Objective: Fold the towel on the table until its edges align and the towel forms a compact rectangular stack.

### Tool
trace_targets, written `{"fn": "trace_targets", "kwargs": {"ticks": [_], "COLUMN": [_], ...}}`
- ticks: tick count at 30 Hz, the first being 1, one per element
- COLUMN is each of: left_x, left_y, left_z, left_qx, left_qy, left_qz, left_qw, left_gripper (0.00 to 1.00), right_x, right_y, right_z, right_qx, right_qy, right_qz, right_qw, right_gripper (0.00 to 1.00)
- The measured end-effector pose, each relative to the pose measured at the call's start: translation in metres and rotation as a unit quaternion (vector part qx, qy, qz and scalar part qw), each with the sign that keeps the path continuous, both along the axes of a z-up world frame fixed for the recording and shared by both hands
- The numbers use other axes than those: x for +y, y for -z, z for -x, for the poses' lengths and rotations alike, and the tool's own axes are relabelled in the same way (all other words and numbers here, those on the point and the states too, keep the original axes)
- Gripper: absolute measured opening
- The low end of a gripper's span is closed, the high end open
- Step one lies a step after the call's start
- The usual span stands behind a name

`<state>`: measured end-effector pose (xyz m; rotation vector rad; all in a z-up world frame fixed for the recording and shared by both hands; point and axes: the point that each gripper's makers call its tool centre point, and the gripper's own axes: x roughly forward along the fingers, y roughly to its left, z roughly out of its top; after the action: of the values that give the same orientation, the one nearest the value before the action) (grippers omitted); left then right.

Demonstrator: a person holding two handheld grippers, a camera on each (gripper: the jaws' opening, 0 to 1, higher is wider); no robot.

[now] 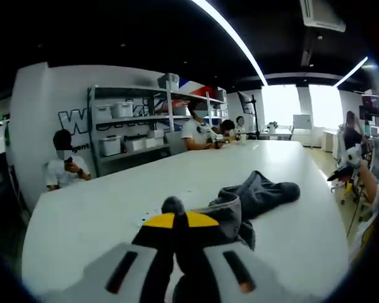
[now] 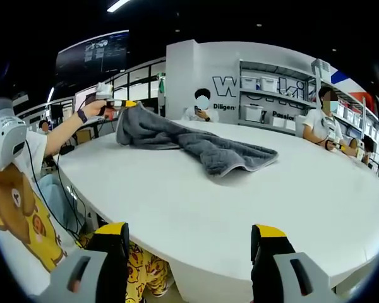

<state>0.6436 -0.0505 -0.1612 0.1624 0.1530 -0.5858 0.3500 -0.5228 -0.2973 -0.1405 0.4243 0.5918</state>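
grey towel (image 1: 259, 196) corner inside left tool (image 1: 181, 220)

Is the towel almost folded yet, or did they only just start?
Only just started. Nothing looks folded: the grey towel lies rumpled across the white table, edges not lined up. In hand: the left tongs are shut on one end of the towel, lifting it off the table. The right tongs are open, back at the table's near edge, holding nothing. Left to do: every fold, until it makes a neat rectangular stack.

Left gripper view hugs the towel (image 1: 256, 196); right gripper view faces it across the table (image 2: 196, 208).
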Motion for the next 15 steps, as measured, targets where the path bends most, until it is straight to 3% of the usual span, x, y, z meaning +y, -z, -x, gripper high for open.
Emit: {"fn": "trace_targets", "kwargs": {"ticks": [7, 15], "left_x": [0.024, 0.036], "left_y": [0.013, 0.033], "left_z": [-0.021, -0.042], "left_qx": [0.021, 0.047], "left_qy": [-0.025, -0.003], "left_qz": [-0.030, -0.090], "left_qw": [0.9990, 0.9949], "left_gripper": [0.05, 0.05], "right_x": [0.001, 0.006], "right_y": [0.000, -0.002], "right_z": [0.000, -0.004], "right_qx": [0.002, 0.006], "right_qy": [0.001, -0.003], "right_qz": [0.002, 0.012], "right_qw": [1.0000, 0.9999], "right_gripper": [0.83, 0.83]}}
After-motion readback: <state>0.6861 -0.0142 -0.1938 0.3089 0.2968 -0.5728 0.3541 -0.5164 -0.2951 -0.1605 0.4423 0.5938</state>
